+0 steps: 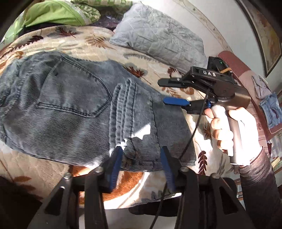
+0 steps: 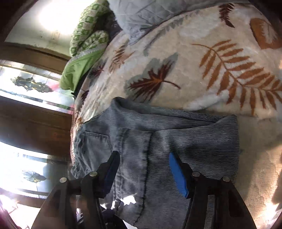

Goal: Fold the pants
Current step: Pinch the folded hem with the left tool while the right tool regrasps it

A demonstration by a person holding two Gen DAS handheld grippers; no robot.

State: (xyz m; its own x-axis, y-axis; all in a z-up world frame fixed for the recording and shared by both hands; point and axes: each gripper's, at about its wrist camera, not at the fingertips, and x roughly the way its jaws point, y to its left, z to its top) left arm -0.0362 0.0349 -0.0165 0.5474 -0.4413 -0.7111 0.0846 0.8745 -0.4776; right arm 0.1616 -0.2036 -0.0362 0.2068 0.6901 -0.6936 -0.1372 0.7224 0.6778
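Grey-blue corduroy pants (image 1: 74,109) lie folded on a leaf-patterned blanket (image 1: 77,44), back pocket up, leg hems laid across the seat. My left gripper (image 1: 141,151) is open, its blue-padded fingers (image 1: 117,158) just over the pants' near edge, holding nothing. My right gripper (image 1: 164,92) shows in the left wrist view at the pants' right edge, open and empty, held by a hand. In the right wrist view the right gripper (image 2: 143,158) hovers open over the folded pants (image 2: 176,141).
A grey quilted pillow (image 1: 158,33) lies beyond the pants. Green bedding (image 1: 58,14) is piled at the far corner. Small denim clothes (image 1: 271,109) lie on a maroon surface at the right. A wooden window frame (image 2: 35,126) stands beside the bed.
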